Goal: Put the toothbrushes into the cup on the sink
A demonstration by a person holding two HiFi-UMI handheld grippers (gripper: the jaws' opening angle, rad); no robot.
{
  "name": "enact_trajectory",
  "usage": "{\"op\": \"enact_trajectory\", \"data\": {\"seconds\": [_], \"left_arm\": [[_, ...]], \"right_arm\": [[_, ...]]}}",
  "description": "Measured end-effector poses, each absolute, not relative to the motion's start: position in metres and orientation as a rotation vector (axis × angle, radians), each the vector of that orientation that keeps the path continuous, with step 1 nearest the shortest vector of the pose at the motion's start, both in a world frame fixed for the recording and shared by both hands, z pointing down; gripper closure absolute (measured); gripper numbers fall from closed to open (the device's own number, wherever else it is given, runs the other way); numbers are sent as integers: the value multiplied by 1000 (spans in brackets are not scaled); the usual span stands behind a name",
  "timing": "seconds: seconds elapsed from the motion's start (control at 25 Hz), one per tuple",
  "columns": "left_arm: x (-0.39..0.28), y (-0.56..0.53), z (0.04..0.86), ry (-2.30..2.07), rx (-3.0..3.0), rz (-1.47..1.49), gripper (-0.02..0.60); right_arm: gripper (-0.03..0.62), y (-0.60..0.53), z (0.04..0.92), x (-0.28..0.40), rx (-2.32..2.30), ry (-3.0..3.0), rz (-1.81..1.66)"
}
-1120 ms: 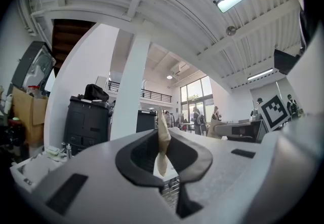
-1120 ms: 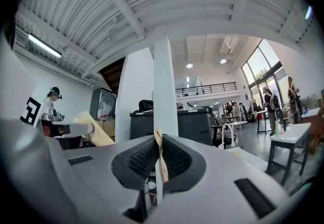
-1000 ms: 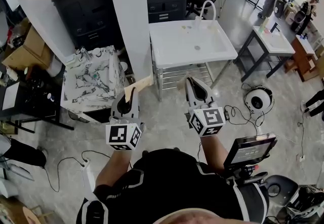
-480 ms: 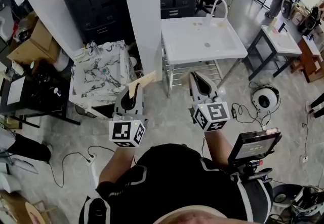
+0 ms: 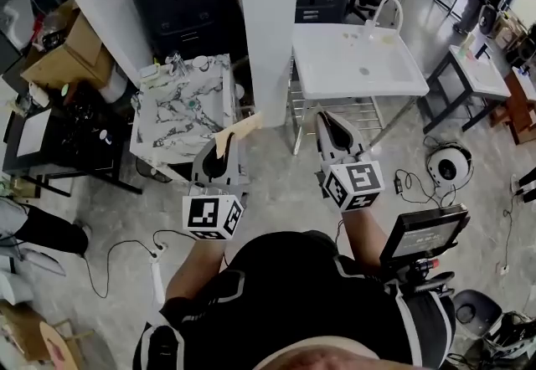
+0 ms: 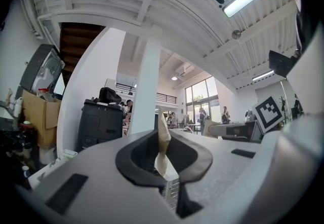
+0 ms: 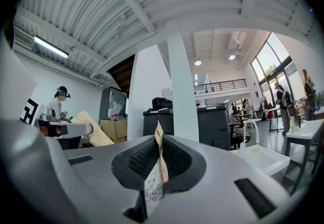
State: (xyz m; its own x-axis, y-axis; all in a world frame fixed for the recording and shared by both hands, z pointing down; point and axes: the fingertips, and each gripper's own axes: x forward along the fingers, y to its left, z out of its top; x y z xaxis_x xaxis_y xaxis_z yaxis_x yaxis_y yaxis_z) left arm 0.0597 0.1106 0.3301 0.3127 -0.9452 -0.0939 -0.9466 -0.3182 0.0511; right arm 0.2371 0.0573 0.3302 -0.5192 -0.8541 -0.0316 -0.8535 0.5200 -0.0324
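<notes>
**Paper packets pinched, sink ahead**

My left gripper (image 6: 161,137) has its jaws clenched on a tan packet (image 6: 163,149), and my right gripper (image 7: 158,143) nips a printed packet (image 7: 151,187). I judge both to be toothbrushes: light, flat and crushable, best held mid-length. The white sink (image 5: 335,79) stands well ahead, and I can't make out the cup.

The beige strip (image 6: 162,142) clamped in the left gripper (image 5: 220,151) shows edge-on. Its lower end is buried between the pads, and what it is cannot be told. The card (image 7: 153,183) pinched in the right gripper (image 5: 329,121) bears print too small to read, and its foot sinks into the jaw slot. In the head view the jaws cover it.

Ahead of the right gripper, the bits by the faucet (image 5: 387,10) on the sink (image 5: 335,75) are too small to name. Both hands hide under the marker cubes (image 5: 212,216).
</notes>
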Motion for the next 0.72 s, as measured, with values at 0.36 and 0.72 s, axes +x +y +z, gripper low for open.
{"op": "enact_trajectory", "data": {"seconds": [0.36,0.72], "left_arm": [[16,118,341,1875,-2525,197,549],[-10,108,351,1940,-2496,195,549]], "right_arm": [[563,67,334,192,-1489,2737,-11],[563,48,340,165,-1430,2766,-29]]}}
